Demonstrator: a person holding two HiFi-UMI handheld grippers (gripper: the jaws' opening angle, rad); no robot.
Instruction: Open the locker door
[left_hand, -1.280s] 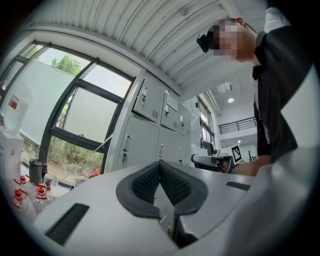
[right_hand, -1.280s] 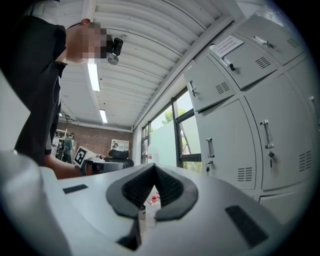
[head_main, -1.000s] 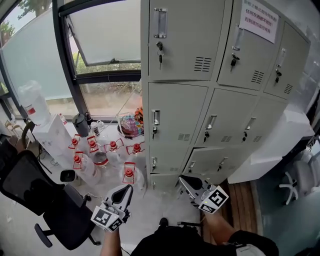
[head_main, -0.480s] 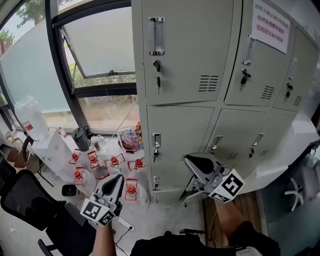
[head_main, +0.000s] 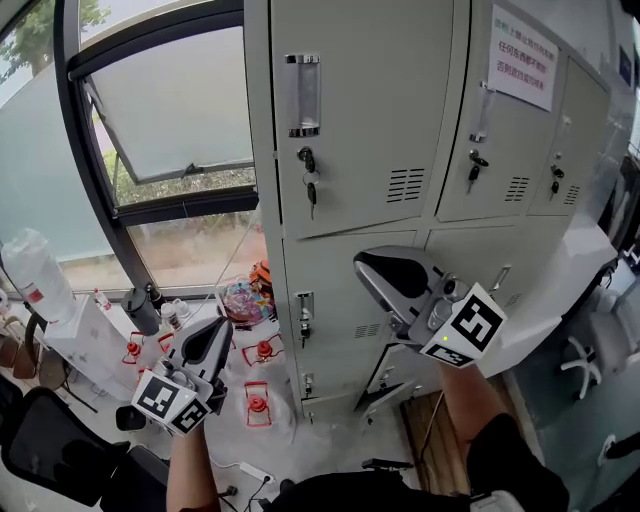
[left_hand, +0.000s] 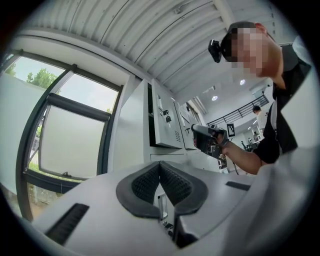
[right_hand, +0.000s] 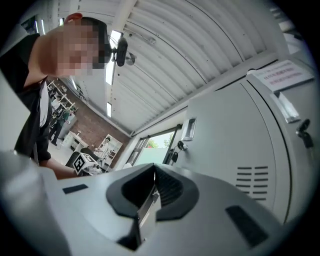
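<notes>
silver pull handle (head_main: 303, 95) of the grey metal locker door (head_main: 385, 120), upper centre, long axis vertical; right gripper (head_main: 372, 268), closed and empty, below-right, nearer; left gripper (head_main: 215, 335), closed and empty, lower left.

- Above the right tongs (head_main: 368, 268), the locker door (head_main: 390, 110) is showing smooth, matt grey painted metal.
- Its handle (head_main: 303, 95) is gleaming like polished metal.
- The notice (head_main: 522, 57) is looking papery.

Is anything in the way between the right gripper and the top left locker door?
No, nothing visible. Only open air lies between the right gripper and the top left locker door, and its handle and key are uncovered.
</notes>
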